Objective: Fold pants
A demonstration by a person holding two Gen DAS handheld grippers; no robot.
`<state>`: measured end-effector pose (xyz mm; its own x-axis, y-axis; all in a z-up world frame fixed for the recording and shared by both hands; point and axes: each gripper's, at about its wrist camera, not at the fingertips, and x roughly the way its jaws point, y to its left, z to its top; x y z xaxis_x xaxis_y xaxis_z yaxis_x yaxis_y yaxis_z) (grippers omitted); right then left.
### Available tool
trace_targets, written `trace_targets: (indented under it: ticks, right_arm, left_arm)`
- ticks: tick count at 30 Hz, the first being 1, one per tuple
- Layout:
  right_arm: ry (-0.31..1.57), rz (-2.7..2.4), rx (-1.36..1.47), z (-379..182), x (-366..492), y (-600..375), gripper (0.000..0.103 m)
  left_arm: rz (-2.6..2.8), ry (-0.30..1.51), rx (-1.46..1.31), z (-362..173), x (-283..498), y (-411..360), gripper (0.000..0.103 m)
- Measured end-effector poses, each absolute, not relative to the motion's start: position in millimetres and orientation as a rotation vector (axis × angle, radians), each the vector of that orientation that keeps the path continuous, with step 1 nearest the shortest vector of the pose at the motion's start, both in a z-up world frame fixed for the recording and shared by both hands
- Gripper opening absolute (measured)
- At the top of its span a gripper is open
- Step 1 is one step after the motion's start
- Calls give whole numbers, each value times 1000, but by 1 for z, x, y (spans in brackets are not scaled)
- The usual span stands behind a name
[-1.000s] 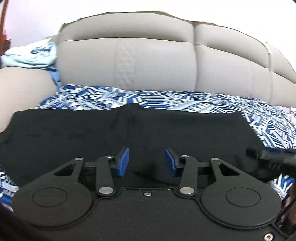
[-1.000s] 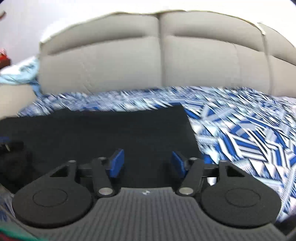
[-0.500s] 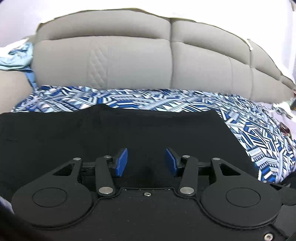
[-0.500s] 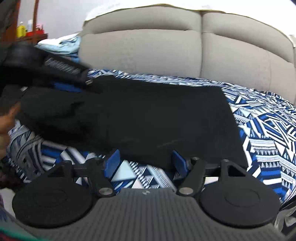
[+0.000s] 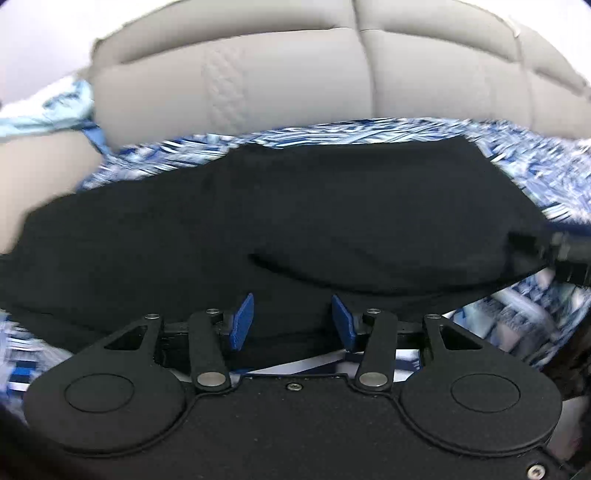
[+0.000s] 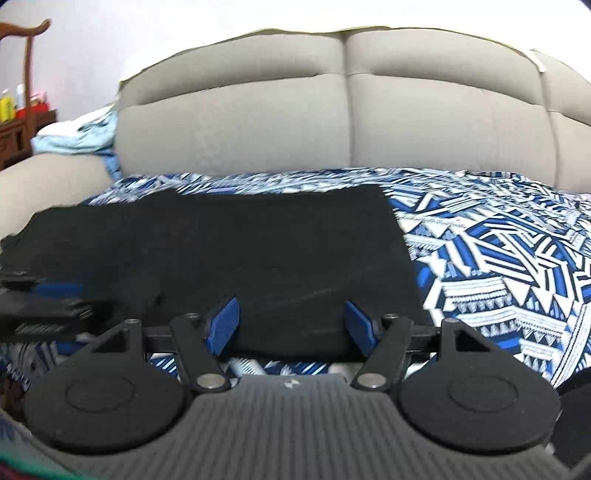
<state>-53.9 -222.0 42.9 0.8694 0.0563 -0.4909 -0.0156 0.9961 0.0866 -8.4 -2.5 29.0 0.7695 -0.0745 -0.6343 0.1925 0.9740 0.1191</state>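
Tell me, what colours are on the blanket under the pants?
The blanket has blue, white and black zigzag shapes; clearest in the right wrist view.

Blurred by motion: patterned cover (image 5: 546, 177) at far right. Cut off at left edge: pants (image 6: 22, 243). Too small to read: bottles (image 6: 7, 105).

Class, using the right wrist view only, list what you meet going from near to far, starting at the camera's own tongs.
Right tongs → black pants → blue-and-white patterned cover → grey sofa backrest → white wall.
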Motion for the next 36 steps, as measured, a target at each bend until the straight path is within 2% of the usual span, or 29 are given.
trace_targets:
  ticks: [8,16,22,29,30,31,34,36]
  right_arm:
    - [509,81,-15,28,-15,-178,79]
    - [500,467,-74,27,-26,-109,78]
    - [511,452,-4,32,-30,-125,78]
    - [432,172,5,49,-23,-189,78]
    - [431,129,-3,50,-20,-197,78]
    - [435,82,-10,50,-16,-208,78]
    - [450,-23,-11,49,-6,-237,78]
    - [462,-60,-8,47,-2,-250,78]
  left_arm:
    - [-64,662,41,55,-6,40,46]
    - [-134,636,-78,86,36,59,46]
    - [-222,665,-65,78,89,40,46]
    - [-190,692,14,46,144,11,43]
    - [-181,698,12,41,152,8,37]
    - [-169,699,5,37,158,7,19]
    - [-153,676,7,36,166,7,8]
    - [-144,664,28,37,170,4,7]
